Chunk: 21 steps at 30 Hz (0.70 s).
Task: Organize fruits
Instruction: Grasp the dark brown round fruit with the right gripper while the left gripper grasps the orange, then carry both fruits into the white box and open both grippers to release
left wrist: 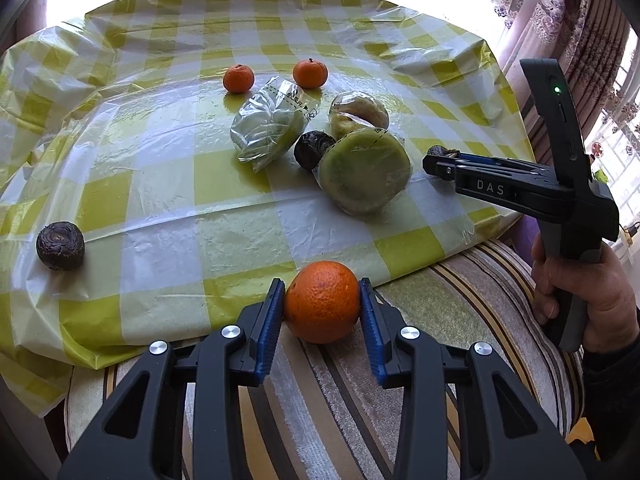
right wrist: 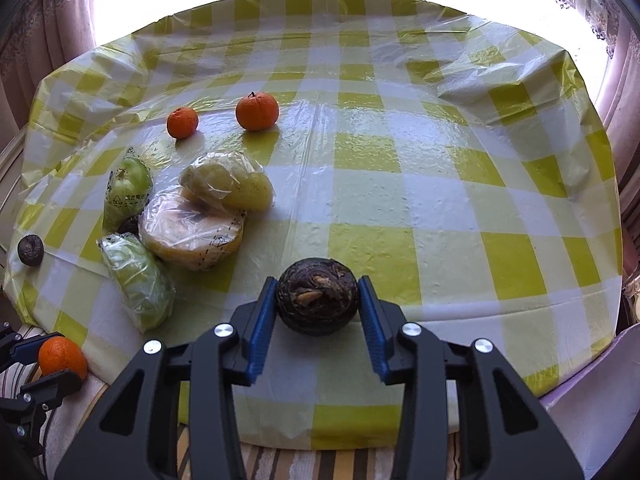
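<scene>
In the left wrist view my left gripper (left wrist: 321, 285) is shut on an orange (left wrist: 322, 304), held at the table's near edge over a striped cushion. That orange (right wrist: 62, 356) also shows at the bottom left of the right wrist view, with my left gripper (right wrist: 24, 360) around it. My right gripper (right wrist: 317, 281) is shut on a dark wrinkled fruit (right wrist: 318, 298), low over the checked cloth. From the left wrist view, my right gripper (left wrist: 434, 164) is side-on at the right, a hand (left wrist: 580, 304) on its handle.
On the yellow-checked table (right wrist: 440, 200) lie two small mandarins (right wrist: 182, 122) (right wrist: 257, 111), a cluster of plastic-wrapped fruits (right wrist: 192, 232) with a dark fruit (left wrist: 312, 150) among them, and another dark fruit (left wrist: 60, 245) far left. Curtains and a bright window stand behind.
</scene>
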### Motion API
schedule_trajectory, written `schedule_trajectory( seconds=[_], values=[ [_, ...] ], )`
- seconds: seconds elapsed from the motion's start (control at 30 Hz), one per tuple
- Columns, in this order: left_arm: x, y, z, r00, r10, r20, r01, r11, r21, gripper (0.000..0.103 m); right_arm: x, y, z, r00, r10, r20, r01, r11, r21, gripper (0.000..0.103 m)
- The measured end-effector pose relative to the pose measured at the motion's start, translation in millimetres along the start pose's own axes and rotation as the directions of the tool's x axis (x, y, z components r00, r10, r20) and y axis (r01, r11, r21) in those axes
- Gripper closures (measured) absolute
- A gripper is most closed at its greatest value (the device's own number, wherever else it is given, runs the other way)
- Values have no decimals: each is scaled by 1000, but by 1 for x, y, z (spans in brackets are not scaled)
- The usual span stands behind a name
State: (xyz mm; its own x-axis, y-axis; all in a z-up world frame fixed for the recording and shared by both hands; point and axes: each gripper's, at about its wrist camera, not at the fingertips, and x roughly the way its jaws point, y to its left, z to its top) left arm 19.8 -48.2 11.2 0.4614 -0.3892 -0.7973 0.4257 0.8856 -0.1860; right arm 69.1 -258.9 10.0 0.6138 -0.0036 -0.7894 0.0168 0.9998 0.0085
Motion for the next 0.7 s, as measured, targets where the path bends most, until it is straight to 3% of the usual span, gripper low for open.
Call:
schedule_trajectory(
  seconds=[0.33, 0.7],
  values=[
    [-5, -35, 8, 999, -5, 45, 3, 999, 49, 68, -50, -36, -31, 999, -8, 35, 6, 998, 63, 62],
    [6, -122, 31, 993, -90, 82, 73, 979, 192, 68, -106, -107, -60, 989, -119, 85, 106, 983, 151, 62]
  ],
)
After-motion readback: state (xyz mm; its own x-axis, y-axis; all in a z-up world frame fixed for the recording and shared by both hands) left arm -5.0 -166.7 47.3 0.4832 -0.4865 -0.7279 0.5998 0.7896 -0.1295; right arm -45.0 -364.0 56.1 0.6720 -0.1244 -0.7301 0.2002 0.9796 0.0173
